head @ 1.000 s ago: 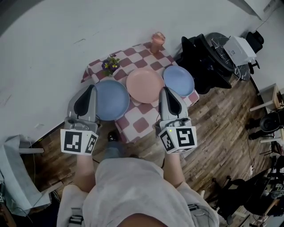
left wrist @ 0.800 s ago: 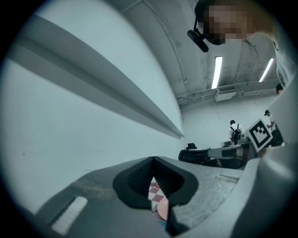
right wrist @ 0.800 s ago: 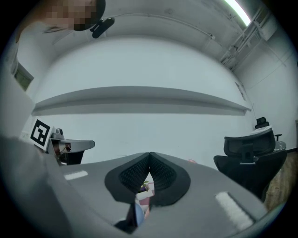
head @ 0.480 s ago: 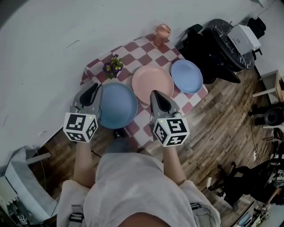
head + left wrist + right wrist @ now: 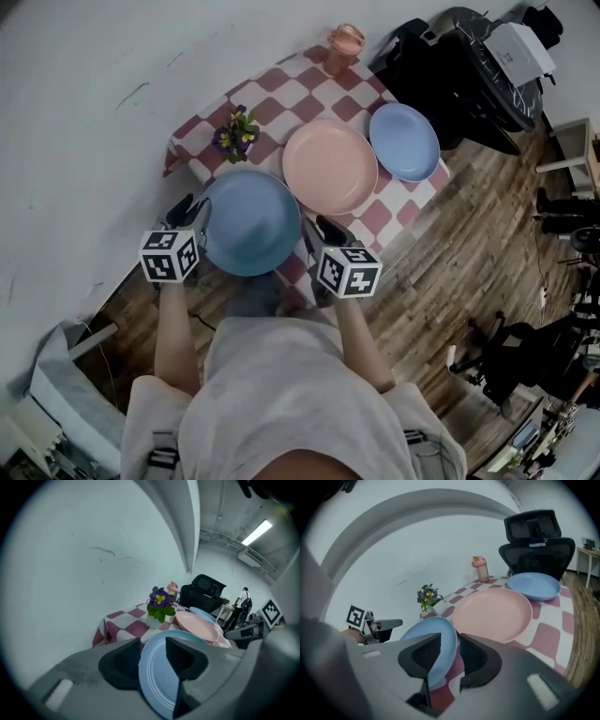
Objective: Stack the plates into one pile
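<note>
Person in pale grey short-sleeved shirt [image 5: 281, 394]
Grey-shelled left gripper [image 5: 194, 212] and right gripper [image 5: 317, 228], black pads [image 5: 119, 665], each with a cube [image 5: 171, 255] of black-and-white square markers.

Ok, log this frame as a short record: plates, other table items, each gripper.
plates: large blue plate, pink plate, small blue plate; in a row, none stacked
other items: potted flowers, pink lidded cup
surface: checked tablecloth
left gripper: jaws have just been opening, now apart, large blue plate's rim between them
right gripper: same, at the plate's opposite rim
</note>
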